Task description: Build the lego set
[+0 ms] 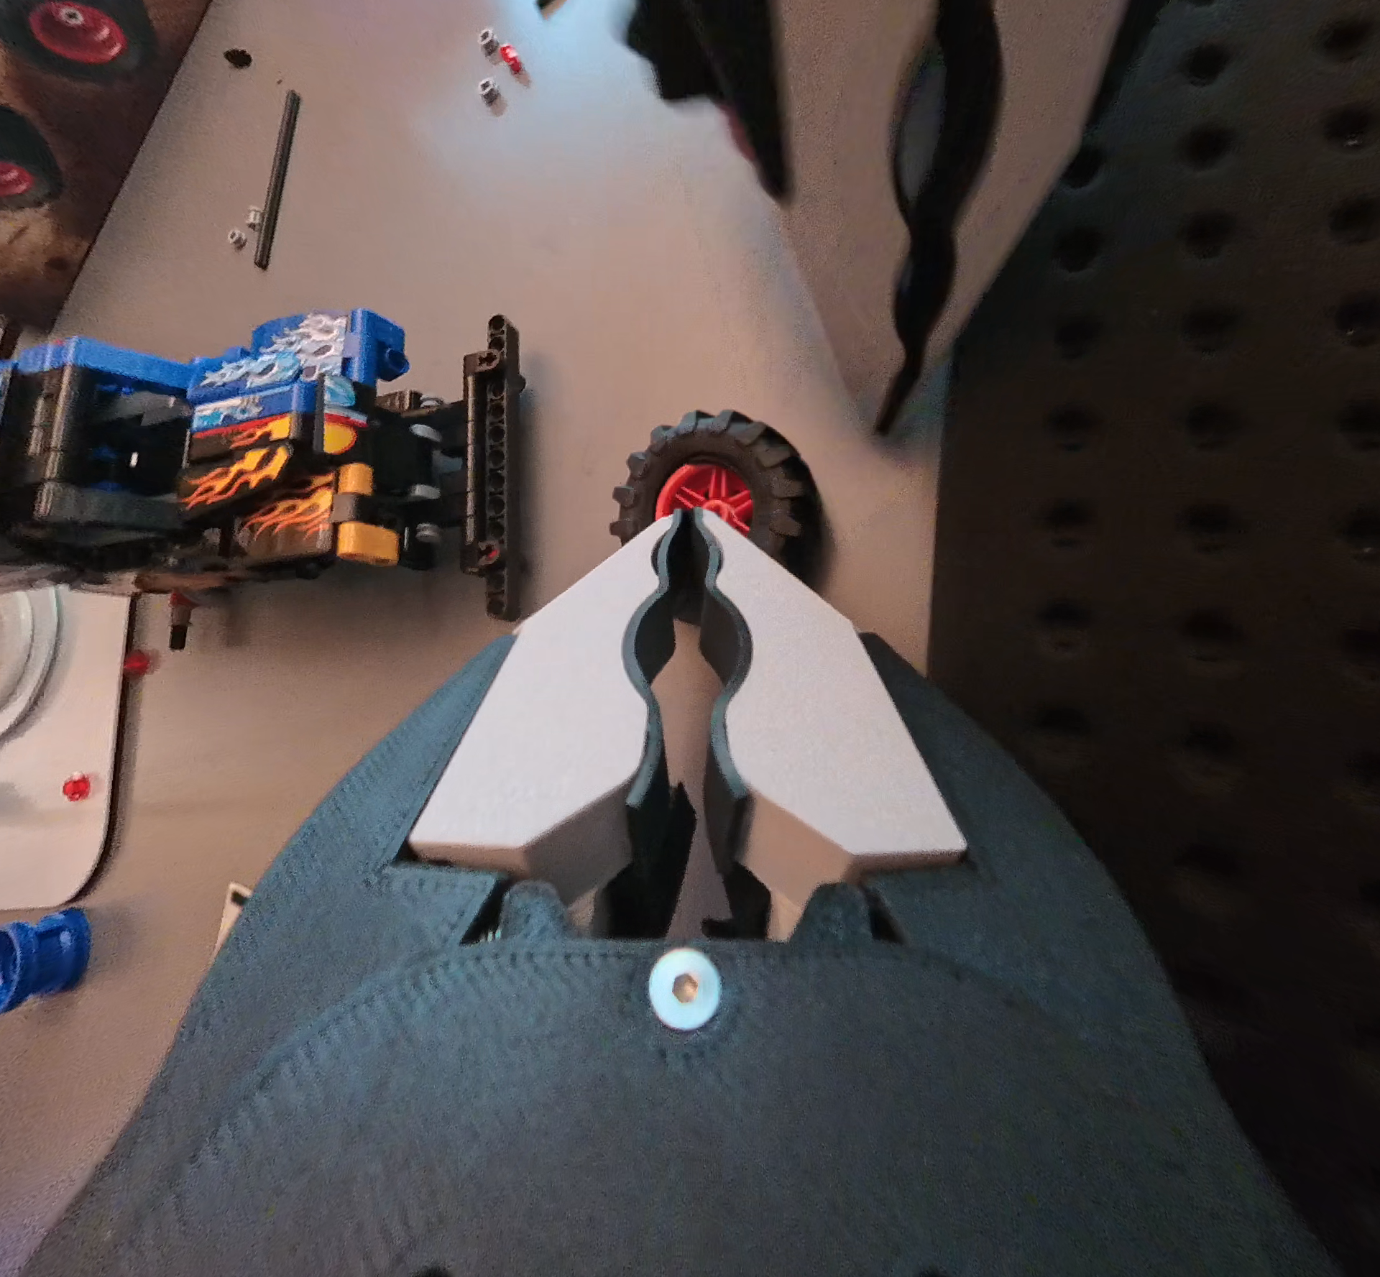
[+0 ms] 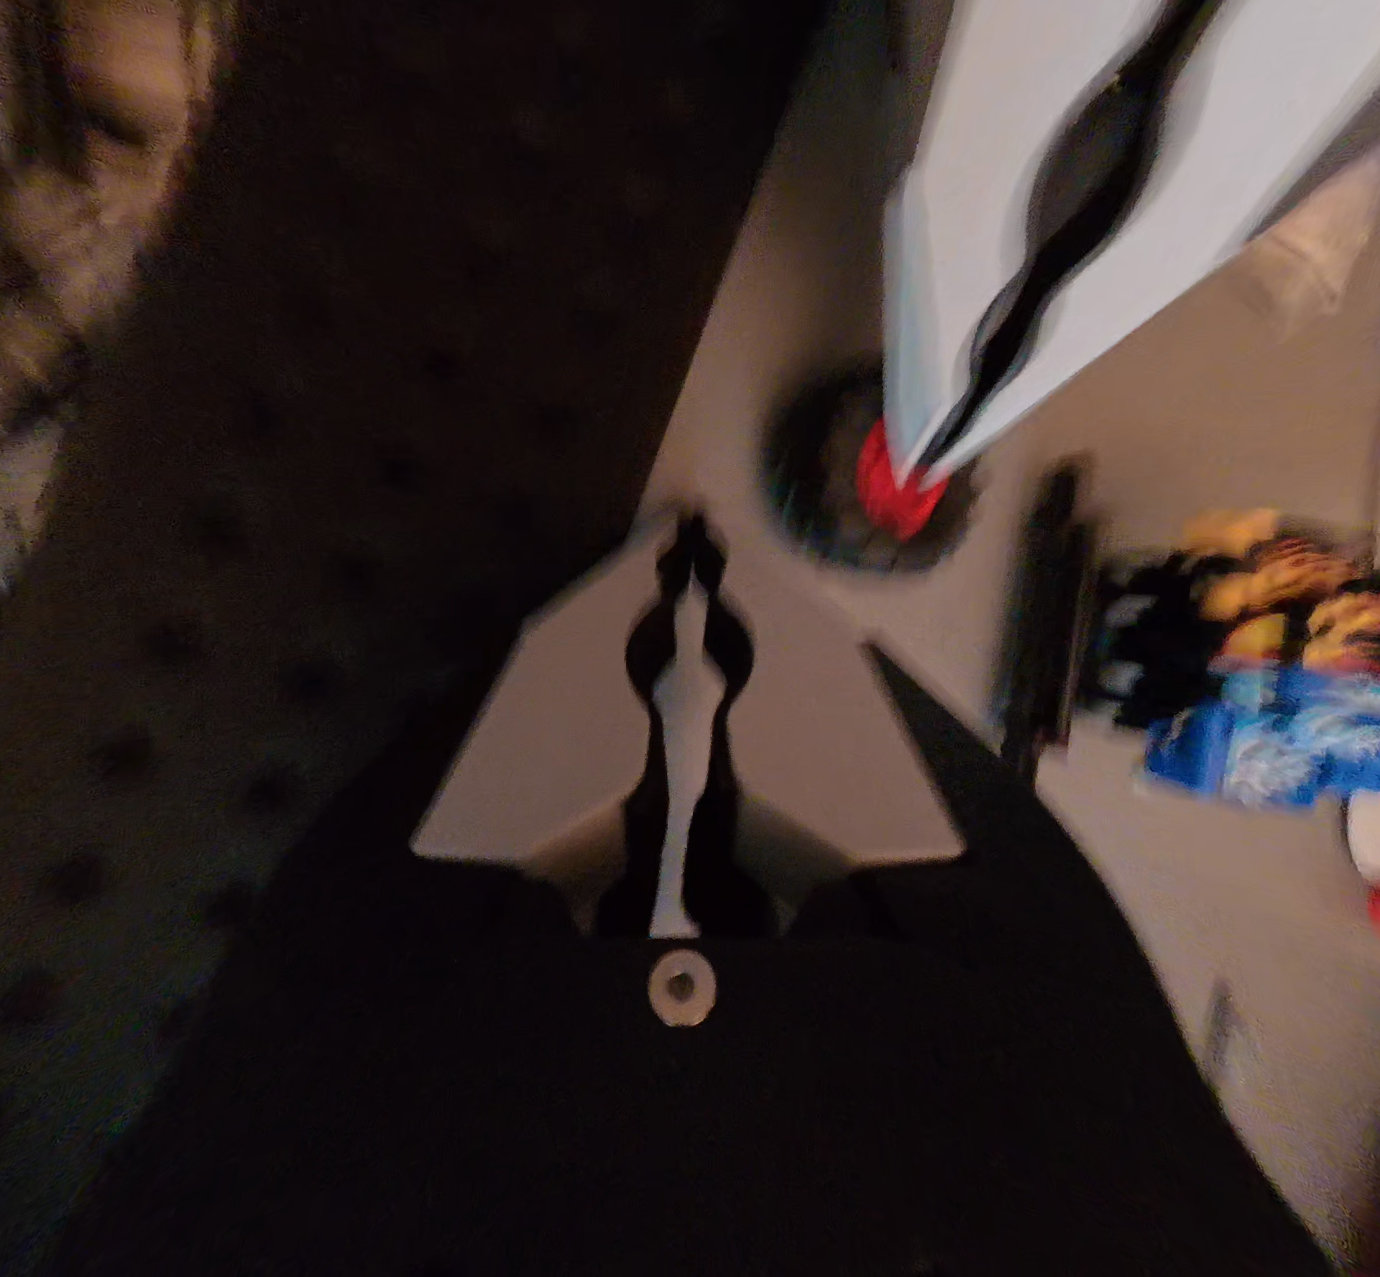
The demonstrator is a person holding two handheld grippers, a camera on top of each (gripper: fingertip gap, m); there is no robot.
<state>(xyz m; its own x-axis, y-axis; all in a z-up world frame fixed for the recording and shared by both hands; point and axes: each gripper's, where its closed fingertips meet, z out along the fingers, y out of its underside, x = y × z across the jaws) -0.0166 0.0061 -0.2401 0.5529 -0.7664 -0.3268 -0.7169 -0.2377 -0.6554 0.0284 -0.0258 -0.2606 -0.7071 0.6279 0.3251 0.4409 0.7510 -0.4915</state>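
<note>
Left gripper [image 1: 688, 514]: grey wedge fingers with dark wavy inner pads, nearest the lens in the left wrist view; tips pressed together, clenched with nothing between them, poised over the red hub of the wheel. In the right wrist view its pale fingers come down from the upper right, tips on the red hub.
Blue cylindrical lego piece [image 1: 41, 946]: far left edge, low, lying on the table.
White rounded tray [image 1: 52, 860]: left edge, a small red stud [image 1: 76, 787] lying on it.
Blue and black lego truck body with flame stickers [image 1: 246, 442]: left of centre, on its side on the grey table [image 1: 635, 285], a black holed beam at its right end.
Long black axle rod [image 1: 276, 177]: upper left, two small grey bushes beside it.
Black knobbly tyre on a red spoked wheel [image 1: 717, 479]: centre, flat on the table, just right of the truck, apart from it.
Right gripper [image 2: 693, 545]: blurred in both views; in its own view the tips meet, clamped on nothing, beside the wheel.
Black perforated board [image 1: 1195, 569]: right side, bordering the table.
</note>
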